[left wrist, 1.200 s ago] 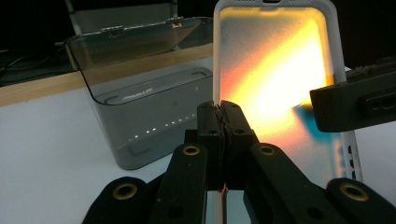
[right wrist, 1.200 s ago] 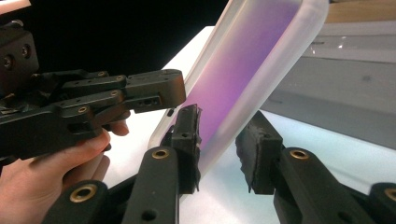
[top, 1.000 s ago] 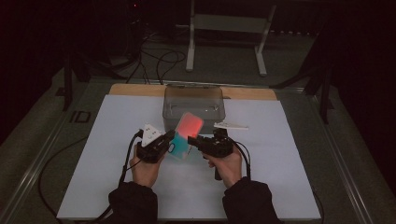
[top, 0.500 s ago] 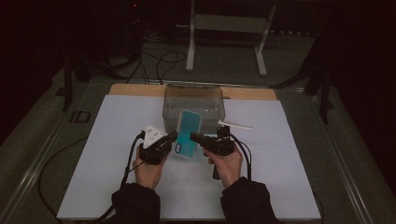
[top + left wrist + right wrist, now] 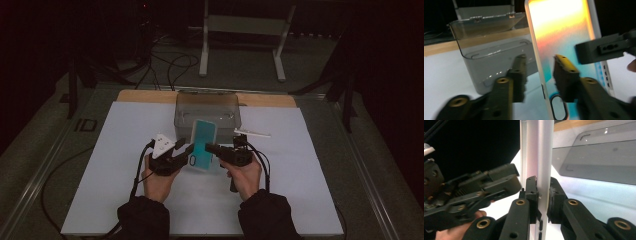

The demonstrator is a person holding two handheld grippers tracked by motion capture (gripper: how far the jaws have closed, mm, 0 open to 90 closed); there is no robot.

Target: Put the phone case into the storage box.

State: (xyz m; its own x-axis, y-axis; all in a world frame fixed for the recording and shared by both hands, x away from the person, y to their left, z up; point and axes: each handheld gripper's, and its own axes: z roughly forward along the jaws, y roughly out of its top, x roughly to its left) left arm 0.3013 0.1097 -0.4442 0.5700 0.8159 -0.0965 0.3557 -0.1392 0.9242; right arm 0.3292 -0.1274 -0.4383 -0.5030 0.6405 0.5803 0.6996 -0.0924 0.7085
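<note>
Phone case: teal, with an orange-to-teal sheen on its face, held upright above the white mat at the table's centre, just at 6 o'clock of the clear plastic box.
Case compared with a second ago: then it was tilted and glowing orange in the high view; now it stands straighter and reads teal.
Right gripper: clamped on the case's edge, both pads tight against the white rim; it comes in from 3 o'clock of the case.
Left gripper: its jaws have just been opening and now straddle the case with a gap on each side, the pads off it; it sits at 9 o'clock of the case.
Meaning for the work: the case looks handed over, with the right gripper alone carrying it and the left free to pull away.
Box: lid tipped back, open, at 12 o'clock of the case, a likely destination.
White strip: lying flat at 2 o'clock of the case, apart from both grippers.
</note>
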